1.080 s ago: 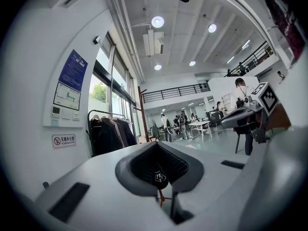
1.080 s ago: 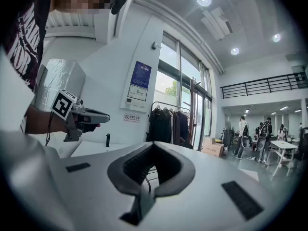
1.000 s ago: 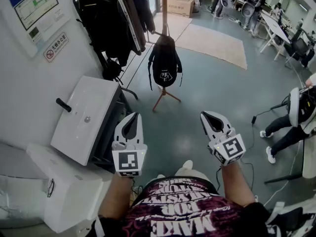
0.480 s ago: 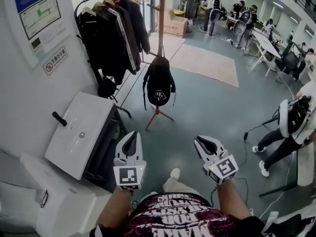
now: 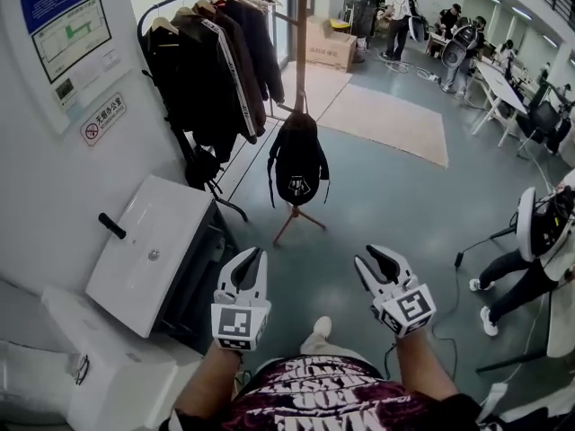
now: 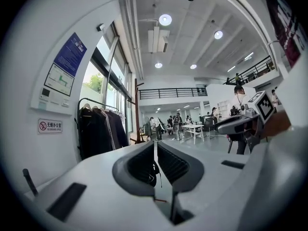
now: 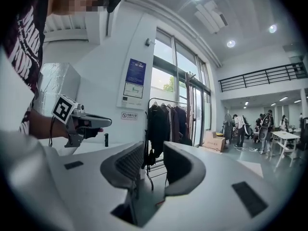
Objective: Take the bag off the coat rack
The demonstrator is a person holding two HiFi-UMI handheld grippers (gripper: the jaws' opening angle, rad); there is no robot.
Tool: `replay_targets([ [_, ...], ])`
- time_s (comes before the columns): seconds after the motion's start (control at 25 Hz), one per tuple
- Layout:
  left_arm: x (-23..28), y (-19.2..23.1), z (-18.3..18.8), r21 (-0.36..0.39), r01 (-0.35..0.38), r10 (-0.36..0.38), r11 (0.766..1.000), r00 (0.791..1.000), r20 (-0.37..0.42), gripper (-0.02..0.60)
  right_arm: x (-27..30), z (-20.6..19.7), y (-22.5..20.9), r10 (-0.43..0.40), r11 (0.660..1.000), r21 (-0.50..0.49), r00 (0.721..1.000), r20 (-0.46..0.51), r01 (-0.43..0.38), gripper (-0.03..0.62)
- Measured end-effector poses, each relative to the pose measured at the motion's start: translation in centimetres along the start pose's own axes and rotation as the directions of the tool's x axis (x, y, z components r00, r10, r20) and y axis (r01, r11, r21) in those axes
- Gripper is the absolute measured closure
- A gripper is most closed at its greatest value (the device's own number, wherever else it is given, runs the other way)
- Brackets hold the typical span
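Grey hall floor, mostly open between operator and target. Black bag hanging low on the wooden coat rack, well ahead of both tools, untouched. Left gripper: all but together, thin slit only, nothing in it. Right gripper: just been opening, now apart, nothing between the pads. Both roughly level, aimed toward the rack. Step judged: approach, no grasp yet. Failure modes from here: (1) pulling the bag outward rather than lifting it up off the peg, likely to tip a slim tripod-footed rack. (2) Grabbing a dangling shoulder strap instead of the top loop, leaving the bag swinging and still hooked. (3) Going in with left nearly closed: no second grip, full weight on one pair of pads, possible slip on soft fabric. (4) Drifting left on approach: white cabinet and hanging dark coats close beside the path, snag risk for an elbow or a marker cube. Hook detail too small to read from here, so lift direction only a guess. Suggest opening left, taking the top handle, lifting straight up before backing away.
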State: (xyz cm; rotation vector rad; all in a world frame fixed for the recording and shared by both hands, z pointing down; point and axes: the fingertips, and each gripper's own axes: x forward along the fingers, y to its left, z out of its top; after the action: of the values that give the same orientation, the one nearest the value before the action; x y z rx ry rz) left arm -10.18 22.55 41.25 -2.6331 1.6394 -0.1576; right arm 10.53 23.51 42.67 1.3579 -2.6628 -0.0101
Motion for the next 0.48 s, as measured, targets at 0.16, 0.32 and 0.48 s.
replay_targets([
  [0.16, 2.5, 1.0, -0.5, -0.012, -0.015, 0.015, 1.000, 1.000, -0.007, 0.521, 2.3, -0.8, -2.6, 0.006, 1.000, 0.017, 1.000, -0.014, -0.006, 0.453],
  [0.32, 5.3, 1.7, -1.1, -0.010, -0.028, 0.028, 1.000, 0.999, -0.020, 0.503, 4.2, -1.6, -4.9, 0.019, 1.000, 0.020, 0.999, -0.030, -0.018, 0.448],
  [0.48, 8.3, 1.9, -1.8, -0.008, -0.034, 0.033, 0.999, 0.998, -0.048, 0.503, 5.8, -2.1, -7.3, 0.029, 0.999, 0.020, 0.999, -0.032, -0.029, 0.444],
])
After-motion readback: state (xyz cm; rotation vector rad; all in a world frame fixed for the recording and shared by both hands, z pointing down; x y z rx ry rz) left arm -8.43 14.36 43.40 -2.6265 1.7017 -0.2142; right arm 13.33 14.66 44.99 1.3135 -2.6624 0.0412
